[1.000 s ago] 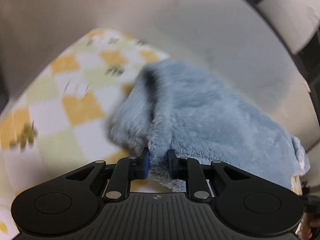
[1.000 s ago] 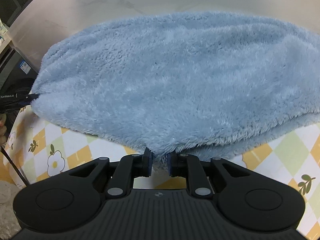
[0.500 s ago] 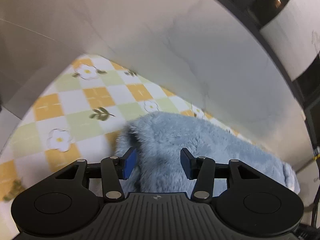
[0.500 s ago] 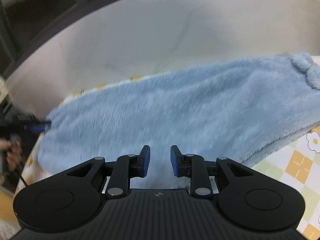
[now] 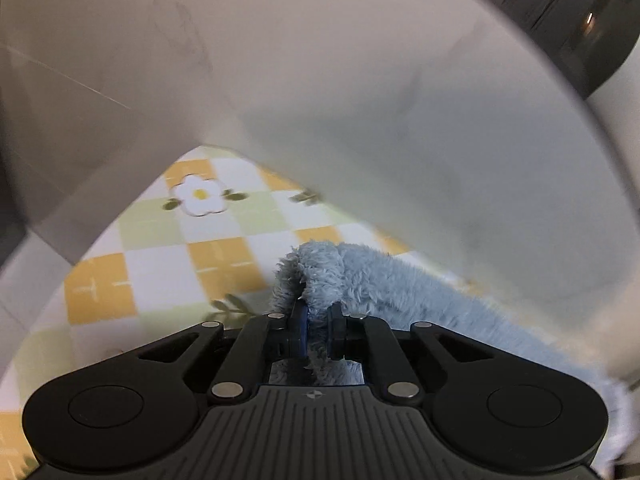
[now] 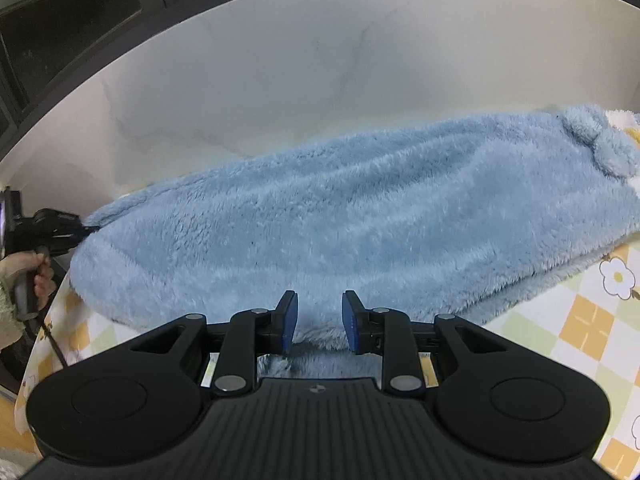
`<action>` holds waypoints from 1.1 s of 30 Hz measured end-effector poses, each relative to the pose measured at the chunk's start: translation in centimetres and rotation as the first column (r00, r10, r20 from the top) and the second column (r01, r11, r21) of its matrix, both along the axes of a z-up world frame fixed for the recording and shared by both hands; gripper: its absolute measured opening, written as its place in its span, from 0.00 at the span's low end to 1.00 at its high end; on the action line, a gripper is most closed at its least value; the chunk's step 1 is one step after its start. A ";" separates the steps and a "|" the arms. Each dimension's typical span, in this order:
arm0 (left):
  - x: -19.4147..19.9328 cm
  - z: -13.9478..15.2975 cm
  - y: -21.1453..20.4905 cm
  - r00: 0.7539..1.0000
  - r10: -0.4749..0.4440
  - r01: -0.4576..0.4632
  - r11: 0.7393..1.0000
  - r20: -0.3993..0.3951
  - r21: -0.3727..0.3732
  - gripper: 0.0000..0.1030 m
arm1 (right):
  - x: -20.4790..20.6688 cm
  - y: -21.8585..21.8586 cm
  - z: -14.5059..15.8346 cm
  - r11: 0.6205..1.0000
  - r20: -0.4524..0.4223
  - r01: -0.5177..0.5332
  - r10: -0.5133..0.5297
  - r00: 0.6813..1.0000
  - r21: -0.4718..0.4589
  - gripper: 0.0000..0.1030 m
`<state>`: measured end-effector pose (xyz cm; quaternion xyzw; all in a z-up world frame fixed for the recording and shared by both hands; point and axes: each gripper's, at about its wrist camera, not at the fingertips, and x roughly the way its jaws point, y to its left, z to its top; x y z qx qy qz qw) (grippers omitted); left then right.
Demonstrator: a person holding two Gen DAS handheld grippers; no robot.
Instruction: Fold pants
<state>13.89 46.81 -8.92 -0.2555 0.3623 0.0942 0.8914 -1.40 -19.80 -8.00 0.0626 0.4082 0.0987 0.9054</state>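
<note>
Light blue fleece pants (image 6: 360, 216) lie folded lengthwise across the checked flowered tablecloth (image 6: 580, 328). My right gripper (image 6: 318, 320) hovers over their near edge, open, its blue pads apart and not pressing the fleece. In the left wrist view my left gripper (image 5: 318, 316) is shut on a bunched end of the pants (image 5: 400, 292), which trail off to the right. The right wrist view also shows the left gripper (image 6: 86, 229) pinching the far left end, with a person's hand (image 6: 38, 276) on its handle.
A pale marble wall (image 6: 280, 80) rises right behind the pants, with dark window frames (image 6: 60, 20) above it. The tablecloth (image 5: 160, 272) reaches a corner of the walls at the left. The table's left edge drops off near the hand.
My left gripper opened, shifted along the pants to their end and shut on the fleece again. My right gripper let go of the near edge and rose, its jaws now apart.
</note>
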 end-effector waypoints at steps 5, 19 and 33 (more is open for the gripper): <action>0.5 -1.6 0.3 0.997 0.051 -0.055 0.997 -0.058 -0.056 0.25 | -0.7 -0.4 -0.3 1.000 -0.015 0.021 -0.021 1.000 -0.005 0.26; -10.6 2.2 -4.0 0.999 0.036 -0.034 0.998 0.028 -0.048 0.62 | 0.4 0.8 -1.8 0.997 -0.046 0.070 -0.071 0.996 -0.015 0.26; -9.6 -2.4 -6.7 0.979 0.116 -0.144 0.975 -0.167 -0.168 0.24 | -1.3 -2.6 -1.4 0.984 -0.031 0.181 -0.181 0.983 0.000 0.29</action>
